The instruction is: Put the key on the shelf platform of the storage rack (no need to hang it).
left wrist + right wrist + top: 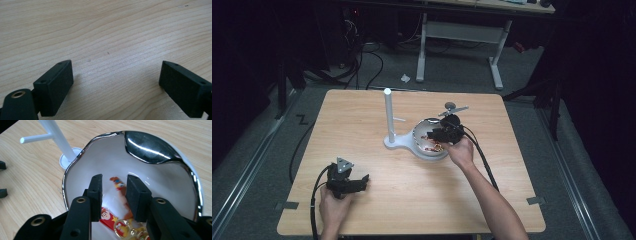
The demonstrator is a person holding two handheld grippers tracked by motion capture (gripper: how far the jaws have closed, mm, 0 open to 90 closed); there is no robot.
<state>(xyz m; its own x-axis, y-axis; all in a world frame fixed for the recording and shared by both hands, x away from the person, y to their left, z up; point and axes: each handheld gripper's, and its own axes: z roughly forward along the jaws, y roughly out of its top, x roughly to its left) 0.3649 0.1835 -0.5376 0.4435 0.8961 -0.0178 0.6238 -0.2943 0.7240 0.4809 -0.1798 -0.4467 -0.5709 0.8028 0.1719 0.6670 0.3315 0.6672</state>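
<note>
The right gripper dips into a white, silver-rimmed bowl right of centre on the wooden counter, jaws narrowed around a red-and-orange keychain lying on the bowl's floor, its gold clasp nearest; whether the pads press it is unclear; a white peg stand rises just left; the left gripper rests near-left, jaws spread over bare wood.
</note>
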